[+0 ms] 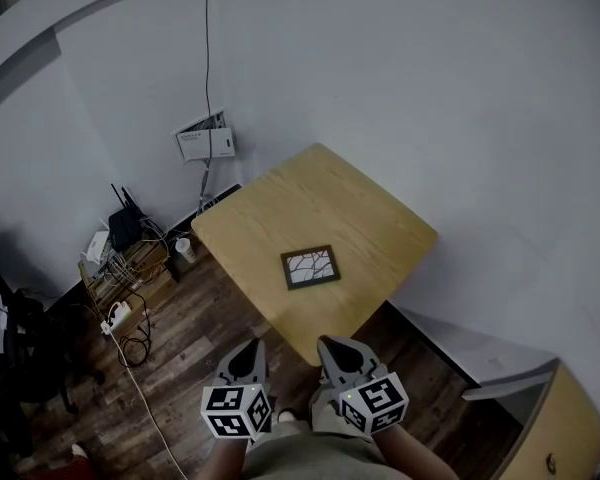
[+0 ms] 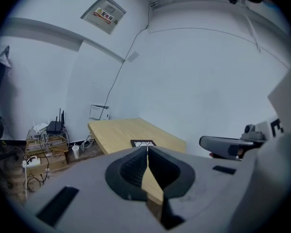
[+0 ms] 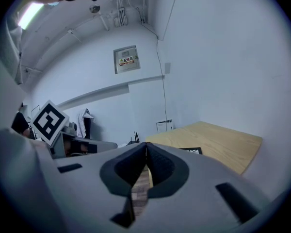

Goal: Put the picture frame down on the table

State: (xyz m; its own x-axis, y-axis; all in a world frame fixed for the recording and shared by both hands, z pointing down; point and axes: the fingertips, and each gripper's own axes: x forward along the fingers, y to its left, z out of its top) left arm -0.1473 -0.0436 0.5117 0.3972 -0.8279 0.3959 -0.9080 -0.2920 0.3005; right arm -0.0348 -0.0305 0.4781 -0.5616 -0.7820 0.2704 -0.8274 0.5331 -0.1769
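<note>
Holding both tools low and close to the body, we have the left hand-held gripper [image 1: 249, 348] with its jaws pressed together and nothing between them. Its own view shows only the seam where the dark pads meet. The right hand-held gripper [image 1: 336, 348] is the same, closed tip to tip on nothing and just beside the left one. We judge that they are held closed and close like this because neither has anything to carry. Both hang by the near corner of the counter [image 1: 320, 198], with the wooden floor [image 1: 195, 318] below them.

Further out, the picture frame [image 1: 311, 267] lies flat on the counter, face up, toward the near corner but apart from every edge, and well apart from both tools. Nothing touches it. Lying flat with bare wood all round, it looks settled and unlikely to slide or tip, so we read the task as done.

Beyond the counter's left side, a tangle of cables [image 1: 130, 318] and a router [image 1: 125, 230] sit by the wall [image 1: 430, 88], well apart from the frame.
</note>
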